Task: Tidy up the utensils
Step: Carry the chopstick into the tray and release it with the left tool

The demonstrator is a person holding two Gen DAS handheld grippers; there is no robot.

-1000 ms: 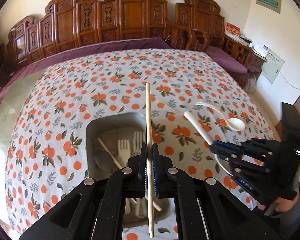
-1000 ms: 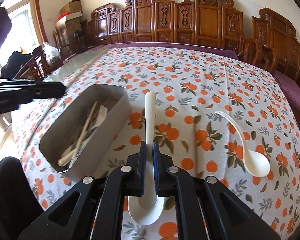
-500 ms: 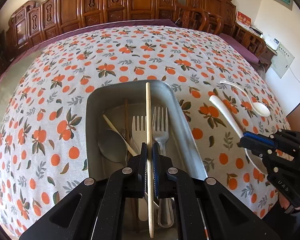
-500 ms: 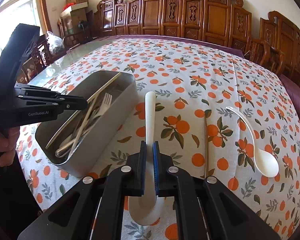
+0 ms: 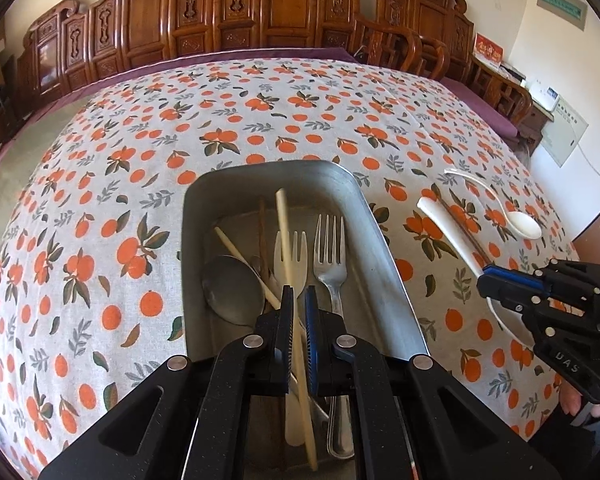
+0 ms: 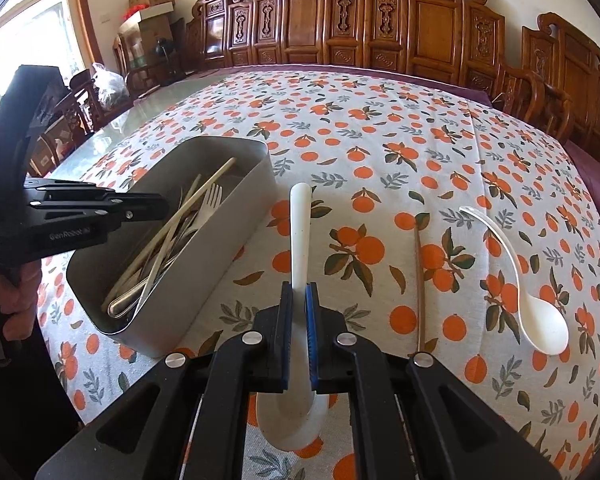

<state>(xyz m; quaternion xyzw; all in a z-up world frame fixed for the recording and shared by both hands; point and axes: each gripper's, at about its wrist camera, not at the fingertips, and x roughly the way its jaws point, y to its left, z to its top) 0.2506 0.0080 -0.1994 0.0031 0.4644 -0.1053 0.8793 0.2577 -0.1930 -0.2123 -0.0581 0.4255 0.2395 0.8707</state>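
A grey metal tin [image 5: 384, 268] holds forks, a metal spoon and chopsticks; it also shows in the right wrist view [image 6: 236, 216]. My left gripper [image 5: 298, 300] hovers over the tin; its jaws stand slightly apart around a pale wooden chopstick [image 5: 286, 240] that leans loosely between them into the tin. My right gripper [image 6: 299, 300] is shut on a white ceramic spoon [image 6: 300, 232], handle pointing forward, just right of the tin. A second white spoon [image 6: 540, 320] and a brown chopstick [image 6: 420, 288] lie on the cloth to the right.
The table carries an orange-print cloth [image 6: 380, 140]. Carved wooden chairs [image 6: 380, 20] line the far edge. In the left wrist view the right gripper [image 5: 488, 284] holds the white spoon [image 5: 444, 224] right of the tin.
My left gripper came down over the tin and its jaws have parted; the chopstick now tilts loose inside the tin. My right gripper keeps hold of the white spoon.
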